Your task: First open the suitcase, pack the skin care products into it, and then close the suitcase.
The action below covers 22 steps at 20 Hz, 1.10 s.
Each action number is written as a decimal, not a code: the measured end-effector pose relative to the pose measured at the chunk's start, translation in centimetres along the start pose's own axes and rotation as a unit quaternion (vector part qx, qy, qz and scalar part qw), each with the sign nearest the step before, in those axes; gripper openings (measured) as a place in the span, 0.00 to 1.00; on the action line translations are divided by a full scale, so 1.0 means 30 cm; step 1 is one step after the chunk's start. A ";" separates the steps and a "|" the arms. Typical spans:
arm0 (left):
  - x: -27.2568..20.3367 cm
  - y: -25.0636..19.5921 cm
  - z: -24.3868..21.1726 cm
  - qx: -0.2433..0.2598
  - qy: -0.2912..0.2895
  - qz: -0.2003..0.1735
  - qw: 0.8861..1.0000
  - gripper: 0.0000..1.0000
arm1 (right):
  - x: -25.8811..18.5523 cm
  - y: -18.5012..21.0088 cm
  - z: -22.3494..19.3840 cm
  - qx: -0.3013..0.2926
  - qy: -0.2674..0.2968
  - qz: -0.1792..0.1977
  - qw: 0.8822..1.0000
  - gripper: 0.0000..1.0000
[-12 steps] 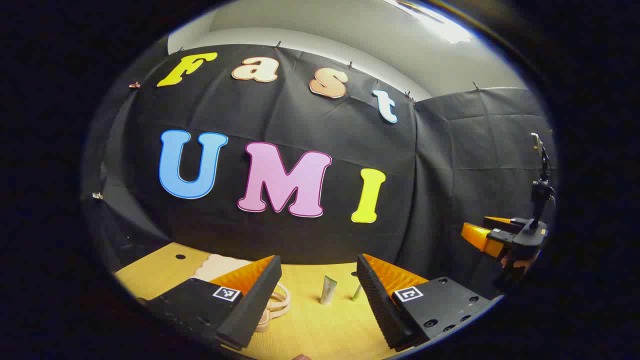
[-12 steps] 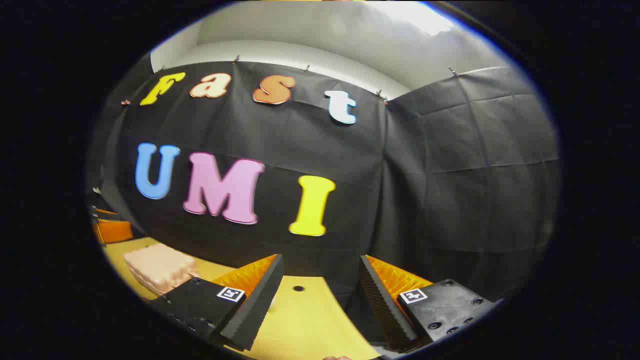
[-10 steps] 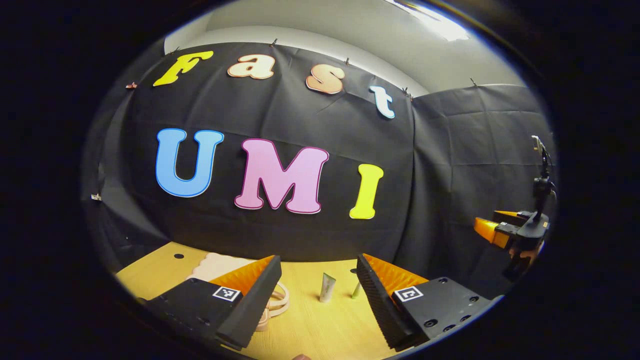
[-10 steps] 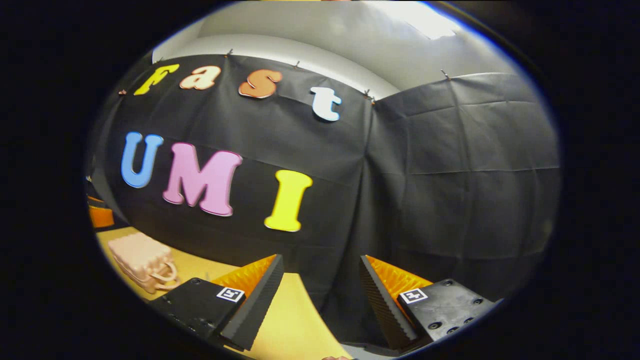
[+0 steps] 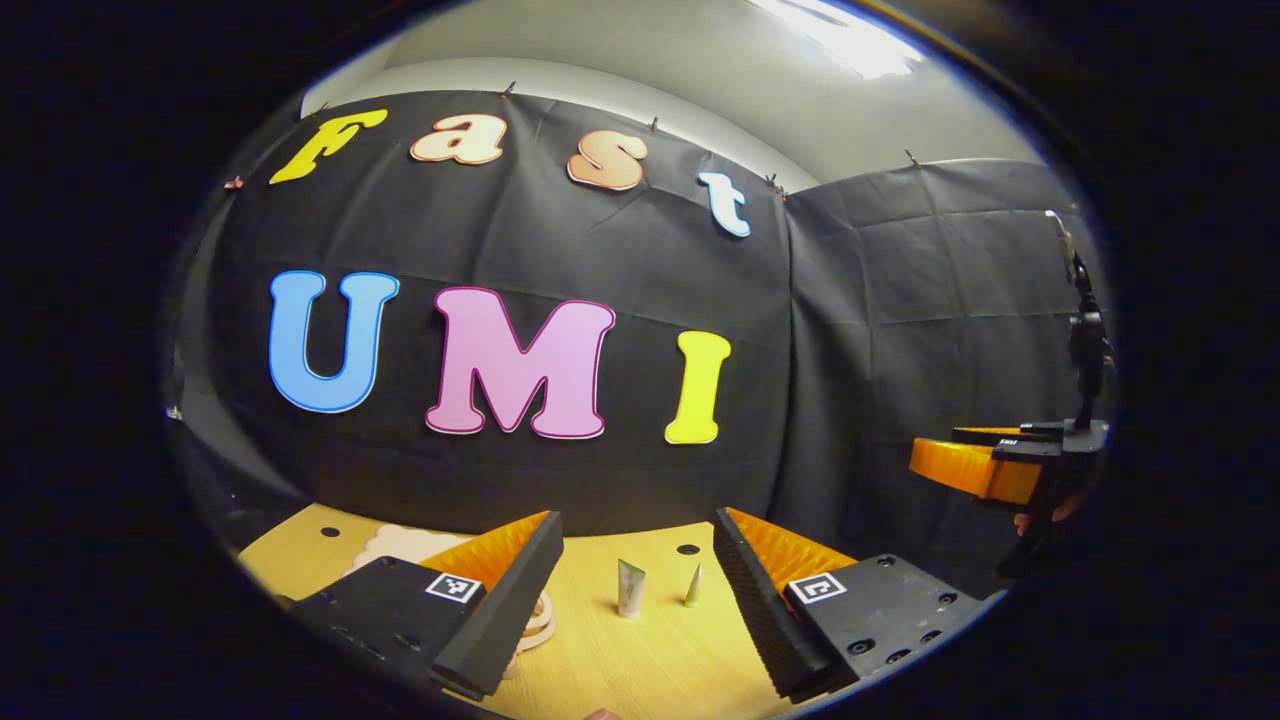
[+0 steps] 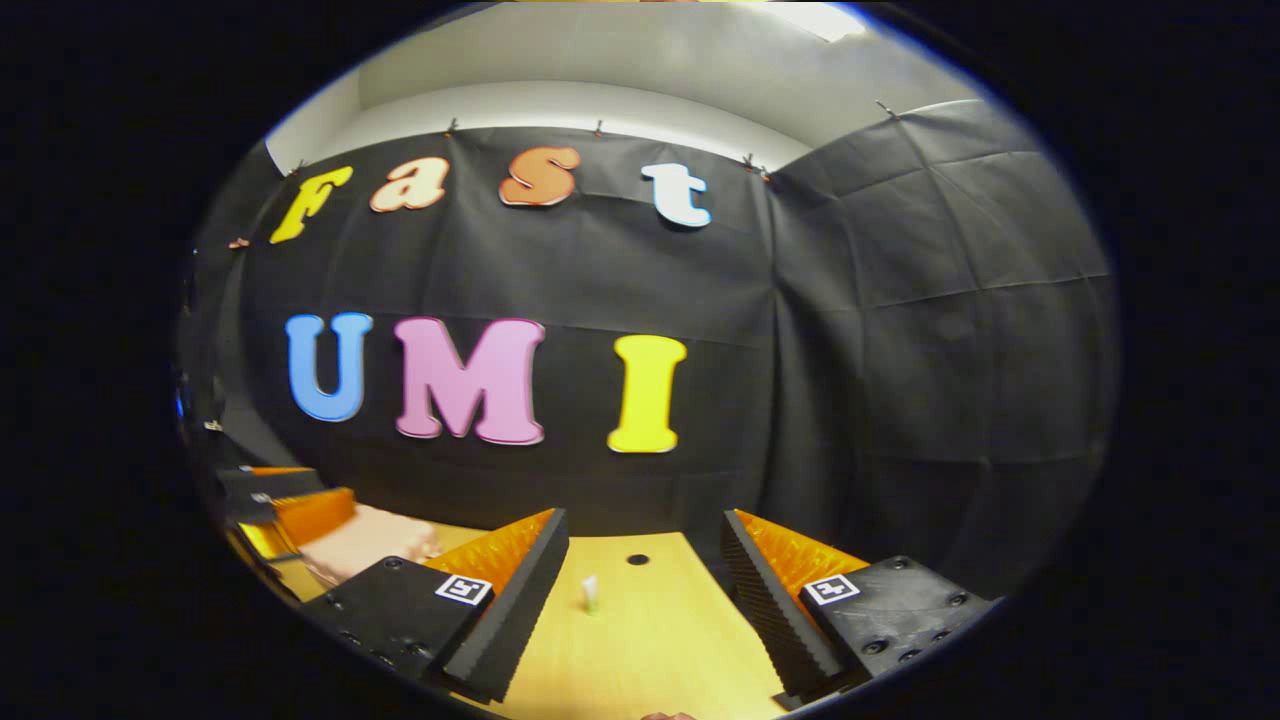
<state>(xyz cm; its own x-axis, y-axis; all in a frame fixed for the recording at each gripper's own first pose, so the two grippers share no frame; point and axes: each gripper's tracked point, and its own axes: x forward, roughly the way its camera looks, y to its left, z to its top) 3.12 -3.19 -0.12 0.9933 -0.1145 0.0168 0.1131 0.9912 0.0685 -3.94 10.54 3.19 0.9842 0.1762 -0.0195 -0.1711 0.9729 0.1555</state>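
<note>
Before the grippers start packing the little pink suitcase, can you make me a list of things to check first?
1. Suitcase found on the table: ok. It lies behind the left gripper's left finger.
2. Suitcase open: cannot tell, mostly hidden.
3. Left gripper free to grab: ok, open with nothing between the fingers.
4. Right gripper free: ok, open, nothing held.
5. Skin care products located: ok, two tubes stand upright ahead of the left gripper.
6. Path to the suitcase: cannot tell.
</note>
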 end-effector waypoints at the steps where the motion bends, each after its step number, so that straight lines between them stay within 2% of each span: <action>1: 0.014 -0.006 0.001 -0.004 0.000 -0.006 1.000 0.96 | 0.000 0.042 0.029 -0.007 -0.014 0.011 1.000 0.96; 5: 0.048 -0.034 0.011 -0.027 -0.003 -0.026 0.999 0.96 | 0.003 0.127 0.032 -0.012 -0.009 0.037 0.999 0.94; 8: 0.073 -0.028 -0.025 -0.026 0.004 -0.042 0.999 0.96 | -0.002 0.101 0.023 -0.038 -0.012 0.028 0.999 0.96; 10: 0.091 0.018 -0.073 -0.017 0.031 -0.039 0.999 0.96 | -0.016 0.092 -0.014 -0.049 -0.003 0.026 0.998 0.94; 12: 0.093 0.114 -0.106 -0.005 0.047 -0.017 0.999 0.95 | -0.021 0.092 -0.045 -0.068 0.002 0.028 0.997 0.96; 15: 0.097 0.198 -0.203 0.008 0.089 -0.010 0.996 0.96 | -0.005 0.111 -0.083 -0.068 0.016 0.044 0.997 0.95; 19: 0.162 0.266 -0.362 0.018 0.164 -0.006 0.986 0.96 | 0.040 0.133 -0.075 -0.047 0.010 0.060 0.997 0.96; 22: 0.265 0.253 -0.469 0.026 0.210 -0.021 0.977 0.96 | 0.066 0.140 -0.087 -0.038 0.005 0.079 0.996 0.96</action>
<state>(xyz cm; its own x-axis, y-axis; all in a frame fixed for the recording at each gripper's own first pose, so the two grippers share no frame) 12.22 4.35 -13.50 0.9116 -0.1071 -0.3970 0.1637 0.9802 0.1114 -2.81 15.37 1.22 0.9444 0.3287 -0.0098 -0.3269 0.9414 0.0829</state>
